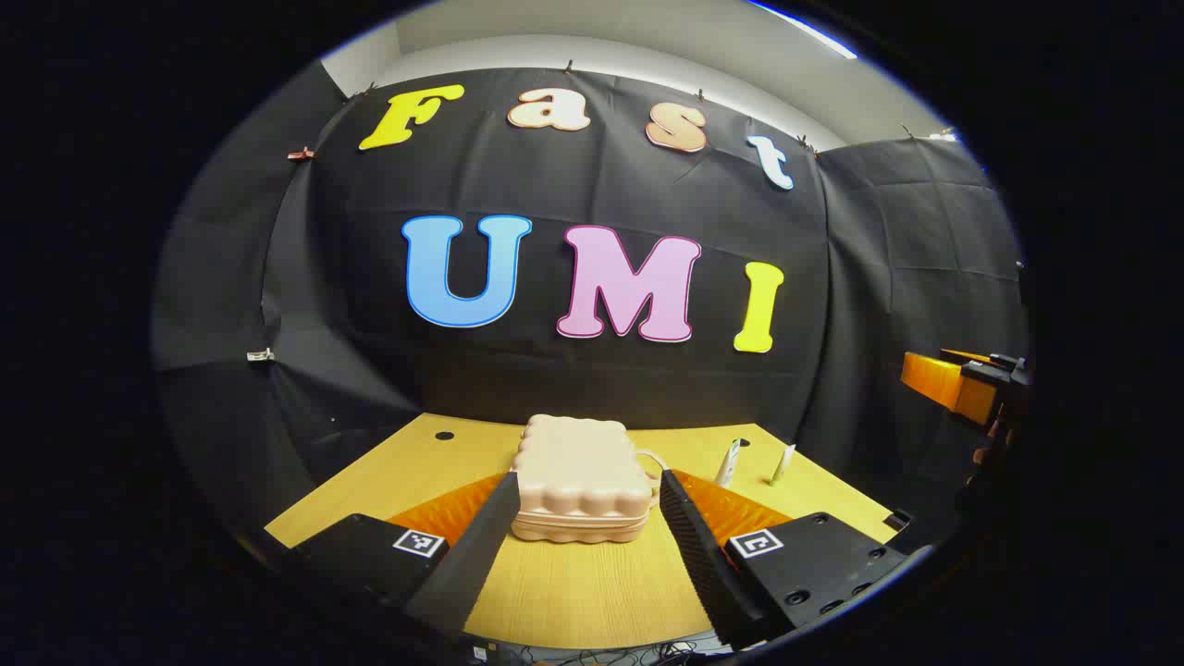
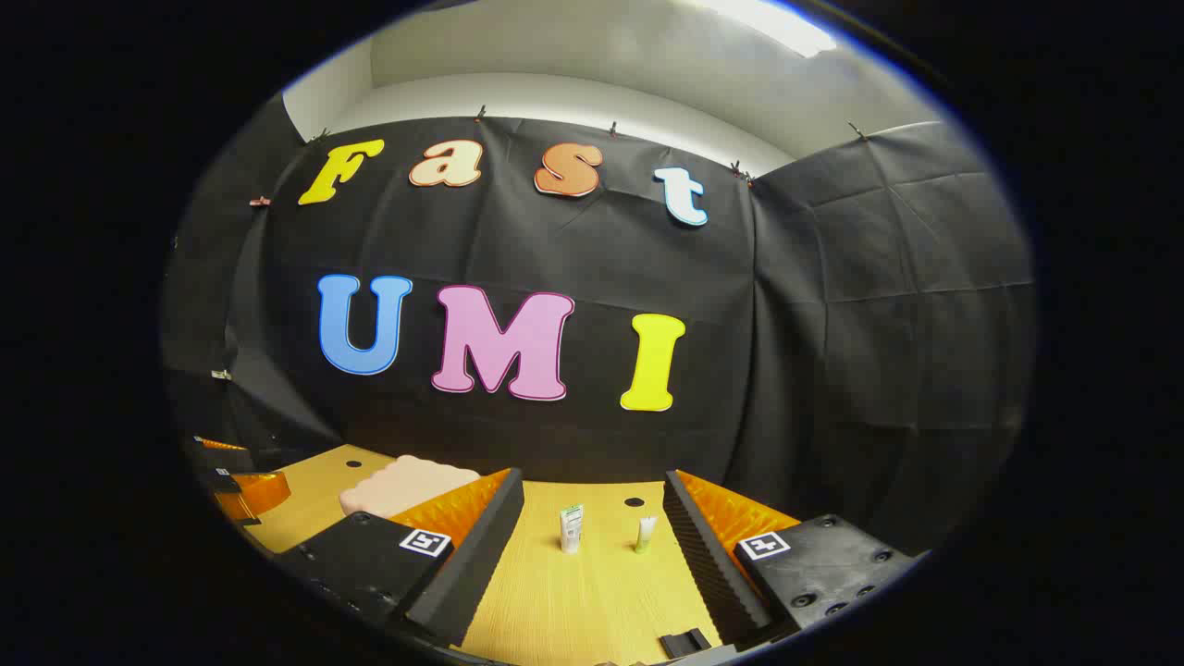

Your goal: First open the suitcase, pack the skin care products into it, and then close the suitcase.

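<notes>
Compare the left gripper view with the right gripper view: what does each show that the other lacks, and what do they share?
Left gripper view: the closed suitcase's front and handle, framed by the open left gripper.

Right gripper view: a small black part at the table's near edge, plus the open right gripper framing both tubes.

Shared: the suitcase, two upright tubes, the wooden table, and the other gripper at the frame's edge.

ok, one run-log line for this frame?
stage: start | suitcase: closed, flat on table | two tubes: upright, beside it | left gripper: open, empty | right gripper: open, empty
</notes>
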Demonstrator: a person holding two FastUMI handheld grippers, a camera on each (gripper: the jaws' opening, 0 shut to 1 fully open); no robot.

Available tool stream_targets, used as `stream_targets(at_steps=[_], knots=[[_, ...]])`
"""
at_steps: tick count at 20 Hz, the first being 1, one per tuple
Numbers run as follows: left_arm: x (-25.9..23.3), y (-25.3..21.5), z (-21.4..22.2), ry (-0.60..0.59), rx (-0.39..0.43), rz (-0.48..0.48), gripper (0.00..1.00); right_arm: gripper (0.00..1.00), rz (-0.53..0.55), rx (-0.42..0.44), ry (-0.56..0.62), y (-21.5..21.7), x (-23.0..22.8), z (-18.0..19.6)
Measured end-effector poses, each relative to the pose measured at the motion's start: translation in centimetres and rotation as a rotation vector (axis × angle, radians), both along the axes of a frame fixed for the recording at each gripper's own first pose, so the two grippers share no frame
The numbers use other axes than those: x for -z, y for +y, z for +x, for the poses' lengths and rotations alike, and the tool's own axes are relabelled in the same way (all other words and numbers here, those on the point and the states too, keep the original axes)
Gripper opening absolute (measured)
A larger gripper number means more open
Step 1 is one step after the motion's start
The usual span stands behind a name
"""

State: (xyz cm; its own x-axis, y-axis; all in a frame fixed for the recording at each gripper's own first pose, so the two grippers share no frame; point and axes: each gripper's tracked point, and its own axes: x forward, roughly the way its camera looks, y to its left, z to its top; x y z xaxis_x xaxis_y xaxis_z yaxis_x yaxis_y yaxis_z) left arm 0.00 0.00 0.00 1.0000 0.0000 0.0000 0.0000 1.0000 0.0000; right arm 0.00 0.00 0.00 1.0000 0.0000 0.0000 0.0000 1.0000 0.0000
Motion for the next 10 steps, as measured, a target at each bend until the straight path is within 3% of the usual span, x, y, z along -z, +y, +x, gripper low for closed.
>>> stream_targets(at_steps=[10], knots=[[0.1, -0.3, 2.4, 0.028, -0.018, -0.013, 0.96, 0.96, -0.012, -0.047, 0.088, 0.7, 2.4, 2.5]])
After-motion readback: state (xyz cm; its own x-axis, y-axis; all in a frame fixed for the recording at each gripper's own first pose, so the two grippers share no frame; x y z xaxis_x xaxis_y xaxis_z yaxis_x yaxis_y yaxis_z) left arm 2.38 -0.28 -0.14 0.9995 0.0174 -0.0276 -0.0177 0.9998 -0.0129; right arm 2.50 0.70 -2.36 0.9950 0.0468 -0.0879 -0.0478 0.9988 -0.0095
